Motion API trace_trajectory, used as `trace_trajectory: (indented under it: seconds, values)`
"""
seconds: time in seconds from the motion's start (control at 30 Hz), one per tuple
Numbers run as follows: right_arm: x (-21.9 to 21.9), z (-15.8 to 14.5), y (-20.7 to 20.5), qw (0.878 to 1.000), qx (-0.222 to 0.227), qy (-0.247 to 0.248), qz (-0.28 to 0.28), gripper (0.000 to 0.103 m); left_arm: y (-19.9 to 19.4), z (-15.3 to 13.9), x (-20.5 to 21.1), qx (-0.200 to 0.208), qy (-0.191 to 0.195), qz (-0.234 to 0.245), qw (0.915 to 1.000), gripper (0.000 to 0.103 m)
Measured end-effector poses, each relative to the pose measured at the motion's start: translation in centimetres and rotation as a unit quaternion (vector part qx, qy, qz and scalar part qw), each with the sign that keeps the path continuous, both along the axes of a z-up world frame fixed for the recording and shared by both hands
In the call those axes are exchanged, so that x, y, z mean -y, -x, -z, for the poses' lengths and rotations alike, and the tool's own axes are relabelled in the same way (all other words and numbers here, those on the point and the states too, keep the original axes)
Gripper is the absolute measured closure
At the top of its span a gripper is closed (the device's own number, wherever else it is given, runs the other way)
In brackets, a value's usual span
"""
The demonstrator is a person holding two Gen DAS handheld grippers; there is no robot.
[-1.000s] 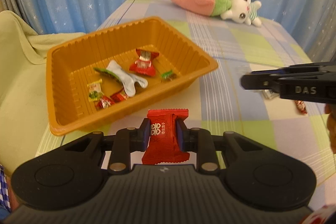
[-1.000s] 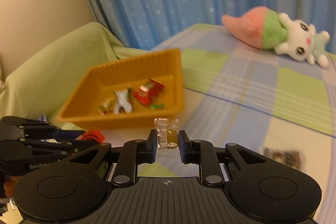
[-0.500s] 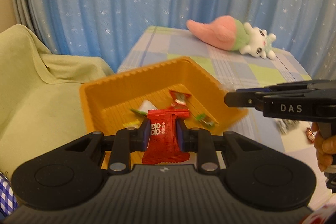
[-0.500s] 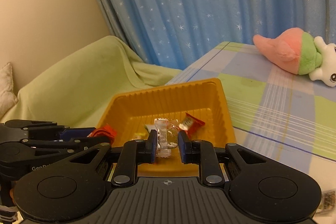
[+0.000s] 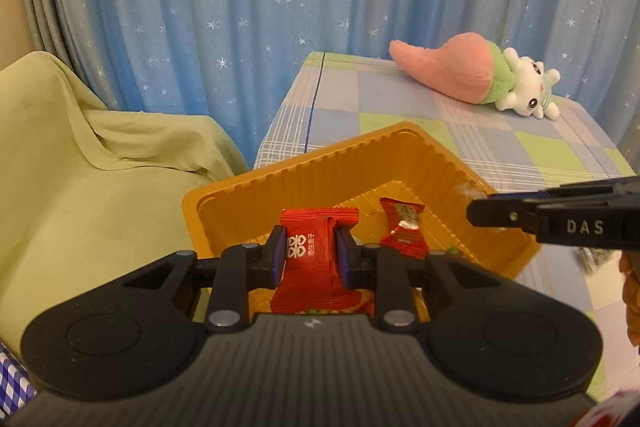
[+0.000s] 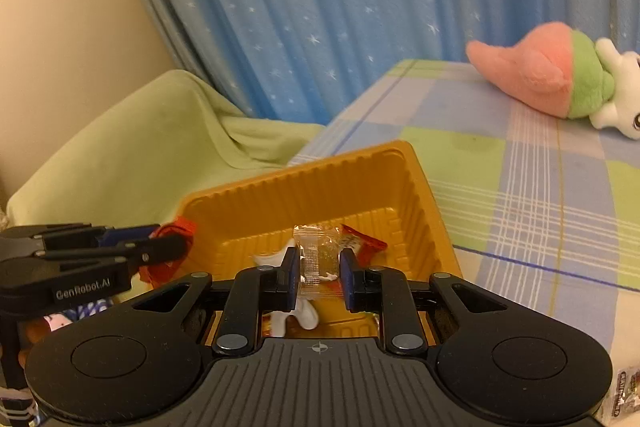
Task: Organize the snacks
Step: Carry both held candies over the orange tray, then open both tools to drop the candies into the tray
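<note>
My left gripper point(image 5: 311, 251) is shut on a red candy packet point(image 5: 314, 267) and holds it over the near part of the orange tray point(image 5: 340, 163). My right gripper point(image 6: 319, 265) is shut on a clear-wrapped candy point(image 6: 318, 259) and holds it above the same tray point(image 6: 320, 179). Inside the tray lie a red wrapped candy point(image 5: 402, 231) and a white wrapped snack point(image 6: 304, 311). The right gripper shows in the left wrist view point(image 5: 560, 223) over the tray's right side. The left gripper shows at the left of the right wrist view point(image 6: 120, 251).
A pink, green and white plush toy point(image 5: 472, 75) lies at the far end of the checked tablecloth point(image 5: 520, 147). A green-covered sofa point(image 5: 80, 167) stands left of the table. Loose snack packets point(image 6: 624, 391) lie on the table at the right. Blue starry curtains hang behind.
Both grippers have moved forward and up from beside the tray until they are over it, each still holding its candy. The tray now sits directly under both.
</note>
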State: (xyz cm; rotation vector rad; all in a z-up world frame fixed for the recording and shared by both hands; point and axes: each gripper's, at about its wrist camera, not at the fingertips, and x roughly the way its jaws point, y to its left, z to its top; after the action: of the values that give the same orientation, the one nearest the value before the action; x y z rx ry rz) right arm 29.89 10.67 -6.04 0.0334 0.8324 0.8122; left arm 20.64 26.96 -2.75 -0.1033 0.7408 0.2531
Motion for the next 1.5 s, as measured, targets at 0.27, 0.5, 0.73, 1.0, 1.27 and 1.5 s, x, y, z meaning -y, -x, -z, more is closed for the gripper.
trace_trajectory:
  seconds: [0.27,0.5,0.73,1.0,1.27,1.5]
  values:
    - [-0.1,1.3,-1.2,0.999,-0.013,0.018,0.025,0.081,-2.8,1.8,-2.0,-0.020,-0.009,-0.005,0.9997,0.079]
    - [-0.1,1.5,-1.8,0.999,-0.012,0.024,0.033,0.081,-4.4,3.1,-2.7,-0.038,-0.012,-0.002,0.9992,0.079]
    - [0.2,1.5,-2.0,0.999,-0.013,0.029,0.037,0.081,-5.2,3.9,-2.8,-0.052,-0.008,-0.002,0.9986,0.079]
    - [0.5,1.2,-2.2,0.999,-0.012,0.032,0.039,0.081,-4.9,3.4,-2.8,-0.050,0.000,-0.001,0.9987,0.079]
    - [0.1,1.3,-2.3,0.999,-0.015,0.037,0.033,0.081,-3.9,2.8,-2.4,-0.060,0.018,0.002,0.9980,0.079]
    - [-0.6,1.9,-2.6,0.998,-0.019,0.045,0.030,0.081,-2.8,2.4,-2.2,-0.062,0.031,0.004,0.9976,0.079]
